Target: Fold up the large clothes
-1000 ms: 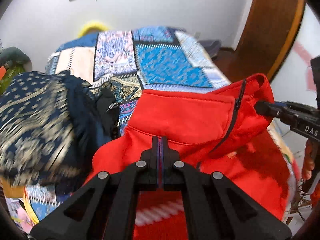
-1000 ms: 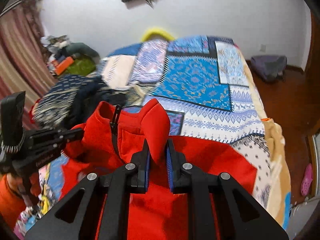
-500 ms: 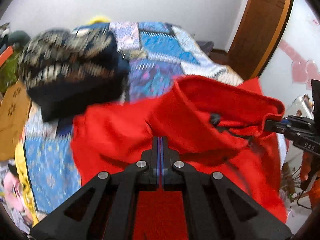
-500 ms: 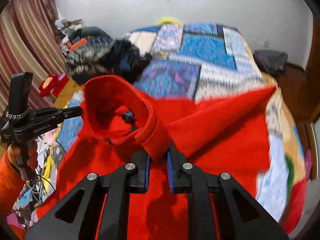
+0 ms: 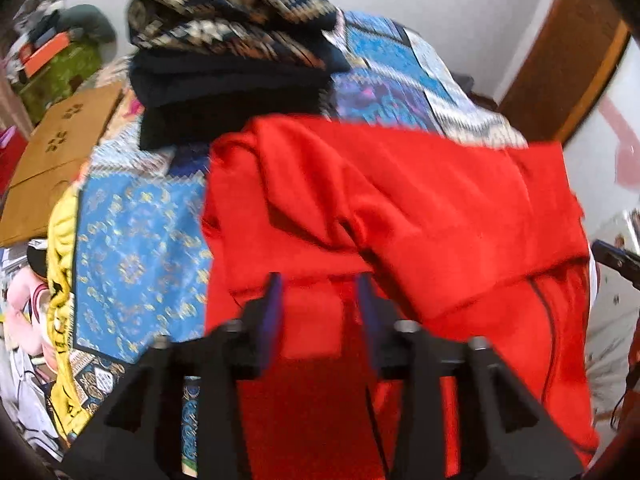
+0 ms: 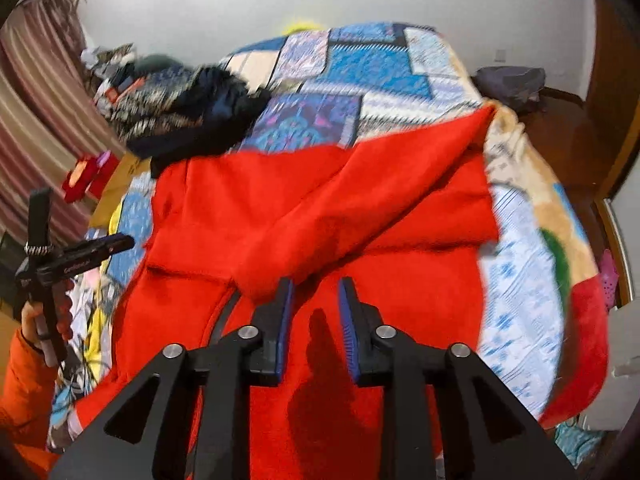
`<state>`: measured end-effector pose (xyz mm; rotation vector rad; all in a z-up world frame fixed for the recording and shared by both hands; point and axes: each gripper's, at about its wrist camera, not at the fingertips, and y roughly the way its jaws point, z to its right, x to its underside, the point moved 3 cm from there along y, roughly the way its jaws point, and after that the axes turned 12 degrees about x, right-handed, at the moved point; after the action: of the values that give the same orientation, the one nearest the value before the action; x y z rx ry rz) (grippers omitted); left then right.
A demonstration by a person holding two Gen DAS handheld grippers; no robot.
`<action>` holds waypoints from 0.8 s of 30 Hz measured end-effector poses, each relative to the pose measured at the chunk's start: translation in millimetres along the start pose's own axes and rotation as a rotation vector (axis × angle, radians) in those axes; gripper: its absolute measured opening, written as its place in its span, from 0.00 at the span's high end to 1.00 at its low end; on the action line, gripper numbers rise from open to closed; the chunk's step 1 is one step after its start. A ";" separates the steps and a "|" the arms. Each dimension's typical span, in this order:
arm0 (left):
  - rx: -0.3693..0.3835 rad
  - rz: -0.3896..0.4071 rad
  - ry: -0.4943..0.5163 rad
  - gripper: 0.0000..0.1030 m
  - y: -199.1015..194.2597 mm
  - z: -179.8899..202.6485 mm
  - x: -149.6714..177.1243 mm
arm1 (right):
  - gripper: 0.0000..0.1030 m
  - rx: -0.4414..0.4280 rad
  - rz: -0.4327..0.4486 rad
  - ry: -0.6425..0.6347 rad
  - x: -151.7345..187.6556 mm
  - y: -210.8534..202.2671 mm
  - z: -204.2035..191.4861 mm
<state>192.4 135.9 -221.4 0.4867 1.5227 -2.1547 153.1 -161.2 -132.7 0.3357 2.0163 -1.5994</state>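
Observation:
A red fleece jacket (image 5: 400,208) lies on the bed, its upper part folded down over the lower part, with a dark zip (image 6: 224,312) showing. My left gripper (image 5: 319,300) hovers just over the near fold. Its jaws are opening, and red cloth lies beneath the gap with nothing pinched. My right gripper (image 6: 316,300) hangs over the jacket's (image 6: 320,208) near middle. Its jaws are opening too, and the fold's edge rests beside its left finger (image 6: 284,312). In the right wrist view the left gripper (image 6: 120,243) is at the left, held by a hand in an orange sleeve.
A pile of dark patterned clothes (image 5: 232,40) sits at the jacket's far left on the patchwork quilt (image 6: 360,64). A cardboard box (image 5: 52,160) and clutter lie left of the bed. A wooden door (image 5: 560,60) stands to the right, striped curtains (image 6: 32,120) to the left.
Both grippers were shut on the jacket's raised collar part. They carried it toward me and down, folding it over, and now both stand apart with the cloth lying free.

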 end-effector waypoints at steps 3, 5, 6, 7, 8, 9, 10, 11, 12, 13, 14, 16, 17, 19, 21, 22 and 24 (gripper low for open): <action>0.029 0.035 -0.053 0.56 -4.0 -12.3 -15.5 | 0.52 0.017 0.043 0.046 -12.0 -4.7 11.8; 0.071 0.054 -0.121 0.54 0.2 -26.1 -28.6 | 0.51 0.025 0.068 0.086 -23.0 -2.8 21.3; 0.085 0.059 -0.153 0.54 2.8 -31.9 -32.3 | 0.51 0.023 0.068 0.106 -27.9 0.1 26.6; 0.105 0.062 -0.195 0.54 8.2 -38.9 -37.9 | 0.51 0.019 0.063 0.128 -31.2 3.7 31.4; 0.135 0.064 -0.245 0.54 14.8 -48.6 -42.3 | 0.51 0.012 0.056 0.157 -35.1 9.1 37.2; 0.167 0.061 -0.293 0.54 21.8 -57.0 -45.3 | 0.51 0.003 0.049 0.187 -38.0 14.6 44.0; 0.214 0.055 -0.353 0.54 31.0 -67.7 -48.4 | 0.51 -0.002 0.036 0.220 -41.8 23.0 50.9; 0.254 0.050 -0.393 0.54 37.3 -74.9 -49.7 | 0.51 -0.006 0.027 0.239 -44.1 28.6 54.9; 0.298 0.041 -0.434 0.54 45.2 -80.9 -51.2 | 0.51 -0.014 0.019 0.259 -46.2 35.5 58.9; 0.341 0.031 -0.477 0.54 54.9 -87.2 -52.2 | 0.51 -0.024 0.006 0.275 -48.2 44.2 62.7; 0.365 0.024 -0.499 0.54 61.3 -90.5 -52.9 | 0.51 -0.028 -0.005 0.284 -49.1 49.2 66.0; 0.408 0.008 -0.533 0.54 75.8 -95.6 -54.6 | 0.51 -0.046 -0.037 0.326 -50.7 67.5 73.2; 0.426 -0.002 -0.555 0.54 83.7 -97.8 -55.0 | 0.51 -0.051 -0.044 0.342 -50.3 72.0 75.8; 0.481 0.002 -0.581 0.54 94.3 -99.0 -57.3 | 0.58 -0.057 -0.003 0.369 -52.6 78.5 80.1; 0.516 0.019 -0.575 0.57 98.6 -98.9 -60.4 | 0.83 -0.028 0.010 0.390 -55.8 83.0 83.3; 0.521 0.034 -0.571 0.60 99.4 -99.6 -62.5 | 0.88 -0.036 -0.003 0.397 -57.5 87.7 83.5; 0.534 0.061 -0.562 0.90 97.5 -100.7 -66.9 | 0.94 -0.053 -0.005 0.388 -60.4 91.2 81.4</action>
<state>304.4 214.0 -295.4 0.0652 0.6258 -2.3674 269.8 -206.8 -186.4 0.6643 2.3403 -1.5728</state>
